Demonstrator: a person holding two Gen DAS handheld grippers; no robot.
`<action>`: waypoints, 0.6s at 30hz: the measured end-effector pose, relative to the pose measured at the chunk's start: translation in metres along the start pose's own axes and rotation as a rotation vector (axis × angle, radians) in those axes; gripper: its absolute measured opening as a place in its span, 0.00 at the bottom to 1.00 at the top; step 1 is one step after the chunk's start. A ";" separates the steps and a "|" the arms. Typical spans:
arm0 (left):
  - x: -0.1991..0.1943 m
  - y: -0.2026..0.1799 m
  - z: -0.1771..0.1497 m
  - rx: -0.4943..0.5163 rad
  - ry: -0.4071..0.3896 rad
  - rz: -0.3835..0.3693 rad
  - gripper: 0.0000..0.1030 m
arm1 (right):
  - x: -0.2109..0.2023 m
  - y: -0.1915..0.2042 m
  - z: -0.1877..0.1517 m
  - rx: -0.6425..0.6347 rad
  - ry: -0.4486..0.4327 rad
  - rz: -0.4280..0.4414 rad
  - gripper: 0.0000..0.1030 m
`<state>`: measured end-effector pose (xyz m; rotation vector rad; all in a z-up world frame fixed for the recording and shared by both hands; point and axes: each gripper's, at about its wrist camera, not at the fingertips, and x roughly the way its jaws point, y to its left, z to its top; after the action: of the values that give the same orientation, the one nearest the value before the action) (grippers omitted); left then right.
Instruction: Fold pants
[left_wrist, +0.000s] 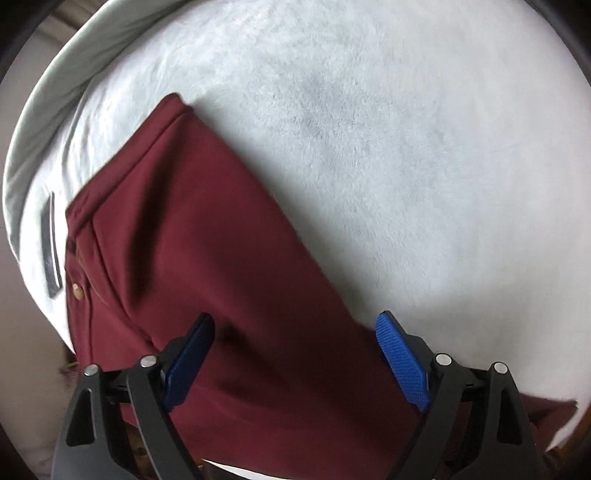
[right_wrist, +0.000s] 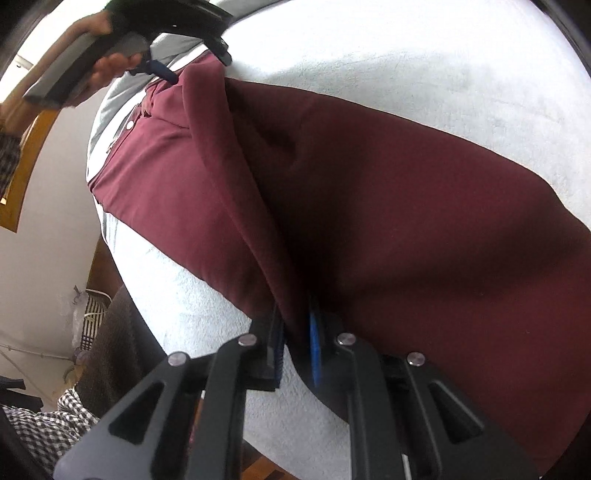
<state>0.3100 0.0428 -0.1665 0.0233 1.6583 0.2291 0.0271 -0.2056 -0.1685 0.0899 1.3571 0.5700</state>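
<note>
Maroon pants (left_wrist: 207, 258) lie across a white fleece blanket (left_wrist: 369, 129), directly beneath the spread left hand-held gripper (left_wrist: 295, 360), while the right hand-held gripper (right_wrist: 295, 343) pinches a raised fold of their fabric.

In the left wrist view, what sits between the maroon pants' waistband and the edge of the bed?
A dark flat phone-like object lies on the white blanket beside the waistband of the pants, between it and the bed's edge; the left wrist view shows this.
</note>
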 end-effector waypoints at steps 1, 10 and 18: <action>0.004 -0.005 0.006 0.009 0.025 0.006 0.87 | -0.001 -0.002 -0.001 0.002 0.000 0.005 0.10; 0.034 -0.003 0.044 -0.045 0.170 0.139 0.51 | -0.010 -0.017 -0.002 0.019 -0.009 0.032 0.10; -0.017 0.045 0.009 -0.167 -0.008 -0.104 0.18 | -0.017 -0.019 0.001 0.025 -0.017 0.029 0.10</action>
<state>0.3150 0.0859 -0.1431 -0.1877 1.6223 0.2869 0.0324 -0.2290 -0.1599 0.1341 1.3487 0.5757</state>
